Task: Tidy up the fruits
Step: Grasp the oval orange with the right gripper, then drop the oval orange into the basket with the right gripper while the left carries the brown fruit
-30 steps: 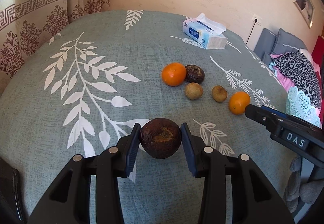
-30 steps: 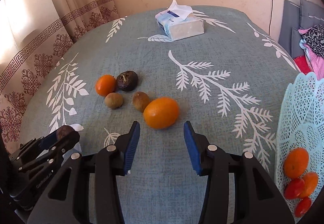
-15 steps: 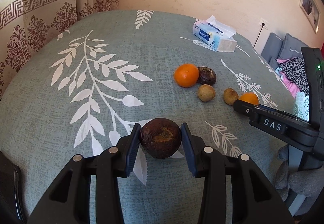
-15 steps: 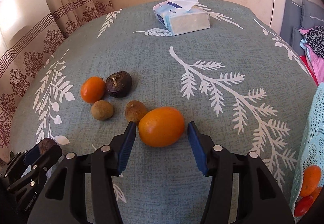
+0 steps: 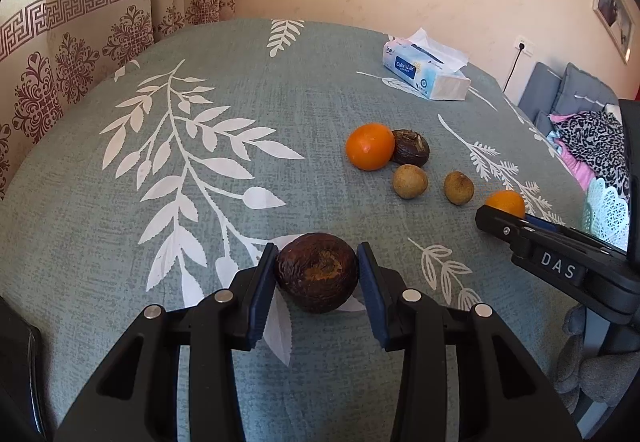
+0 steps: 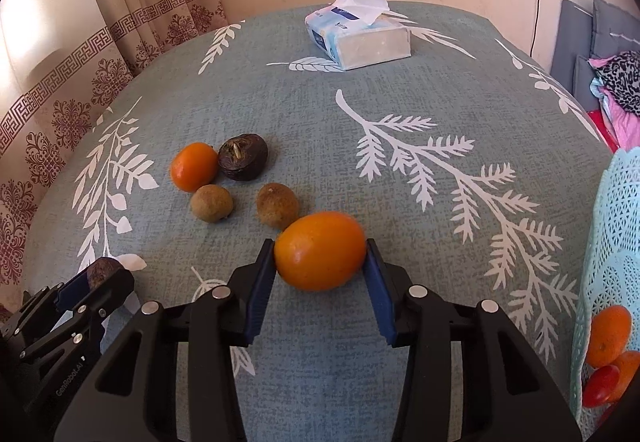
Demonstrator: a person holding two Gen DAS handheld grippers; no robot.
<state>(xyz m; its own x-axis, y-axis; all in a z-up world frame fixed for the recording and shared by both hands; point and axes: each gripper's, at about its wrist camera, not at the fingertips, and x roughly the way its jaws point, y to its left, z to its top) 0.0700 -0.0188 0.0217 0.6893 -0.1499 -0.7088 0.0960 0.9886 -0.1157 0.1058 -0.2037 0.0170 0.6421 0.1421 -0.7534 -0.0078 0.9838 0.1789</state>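
Observation:
My left gripper (image 5: 317, 272) is shut on a dark brown wrinkled fruit (image 5: 316, 274), just above the grey-green leaf-print tablecloth (image 5: 160, 202). My right gripper (image 6: 320, 256) has its pads against both sides of an oval orange fruit (image 6: 320, 256) resting on the cloth; it also shows in the left wrist view (image 5: 506, 204). Loose fruits lie beyond: a round orange (image 6: 194, 166), a dark brown fruit (image 6: 243, 157) and two small tan fruits (image 6: 211, 203) (image 6: 277, 205). A pale blue lace basket (image 6: 612, 242) at the right edge holds orange and red fruits (image 6: 608, 338).
A tissue box (image 6: 360, 36) stands at the far side of the table. A curtain (image 5: 100, 22) hangs to the left. Blue cushions and patterned clothes (image 5: 592, 146) lie beyond the table's right edge.
My right gripper moved forward around the oval orange fruit and closed on it. My left gripper kept hold of the dark fruit and shifted slightly.

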